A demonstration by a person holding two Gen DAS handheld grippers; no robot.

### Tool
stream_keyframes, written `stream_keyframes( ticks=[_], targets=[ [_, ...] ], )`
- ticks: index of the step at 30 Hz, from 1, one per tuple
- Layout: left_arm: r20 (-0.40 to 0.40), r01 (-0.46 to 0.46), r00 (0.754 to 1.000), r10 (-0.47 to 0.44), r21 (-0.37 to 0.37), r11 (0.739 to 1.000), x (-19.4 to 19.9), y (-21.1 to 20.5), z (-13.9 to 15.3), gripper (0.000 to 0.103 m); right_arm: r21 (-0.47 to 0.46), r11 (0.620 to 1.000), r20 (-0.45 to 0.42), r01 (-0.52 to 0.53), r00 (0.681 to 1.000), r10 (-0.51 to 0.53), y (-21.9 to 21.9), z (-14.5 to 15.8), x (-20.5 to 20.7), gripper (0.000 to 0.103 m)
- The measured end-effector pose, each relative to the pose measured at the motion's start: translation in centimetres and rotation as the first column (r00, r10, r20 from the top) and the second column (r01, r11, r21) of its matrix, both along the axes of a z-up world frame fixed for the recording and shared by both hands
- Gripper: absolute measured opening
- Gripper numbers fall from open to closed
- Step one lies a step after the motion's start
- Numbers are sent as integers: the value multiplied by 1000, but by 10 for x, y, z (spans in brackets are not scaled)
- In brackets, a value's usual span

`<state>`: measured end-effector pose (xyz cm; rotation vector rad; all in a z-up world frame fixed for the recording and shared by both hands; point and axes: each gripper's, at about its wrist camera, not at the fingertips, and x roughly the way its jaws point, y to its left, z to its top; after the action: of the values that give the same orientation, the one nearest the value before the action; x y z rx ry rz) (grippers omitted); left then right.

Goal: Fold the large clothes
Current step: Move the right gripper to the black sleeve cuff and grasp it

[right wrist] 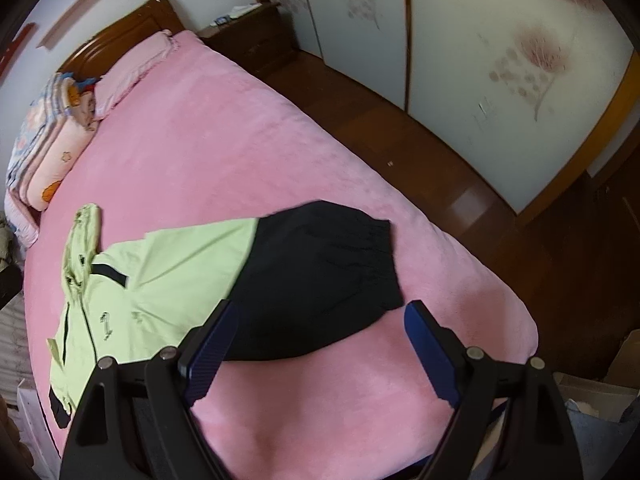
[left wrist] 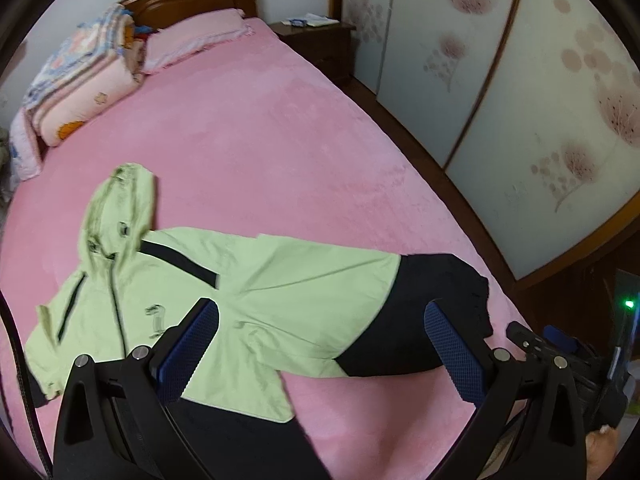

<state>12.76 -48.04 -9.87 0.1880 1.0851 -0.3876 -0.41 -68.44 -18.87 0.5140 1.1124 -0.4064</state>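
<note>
I see a light green jacket (left wrist: 248, 300) lying flat on the pink bed (left wrist: 280, 140), hood (left wrist: 116, 212) toward the folded quilts (left wrist: 80, 84) and pillow (left wrist: 196, 36) at the headboard. Its black-ended sleeve (right wrist: 320, 272) stretches out to the right, close to the bed's edge. My left tool (left wrist: 320, 344) is spread wide above the jacket's body, gripping nothing. My right tool (right wrist: 320, 352) is likewise spread, hanging over the sleeve's lower edge and bare bedding, pads clear of the cloth.
</note>
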Motion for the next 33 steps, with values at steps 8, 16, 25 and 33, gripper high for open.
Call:
stream_keyframes(
  ticks=[8,16,25,33],
  targets=[
    [-130,4,992,-5,-6,1000,10,-12,-65,102,128,989,-33,72,997,-68,-40,-65,-3,80],
    [-213,5,977,-1,20,1000,23,-7,-102,102,203,969,-87,138,989,-122,-67,-114,4,72],
    [-304,7,953,-6,4,1000,27,-6,-124,102,193,970,-131,148,984,-124,-72,-149,20,72],
    [-321,-6,947,3,-8,1000,20,0,-123,102,102,993,-150,67,987,-52,-55,-155,35,34]
  ],
)
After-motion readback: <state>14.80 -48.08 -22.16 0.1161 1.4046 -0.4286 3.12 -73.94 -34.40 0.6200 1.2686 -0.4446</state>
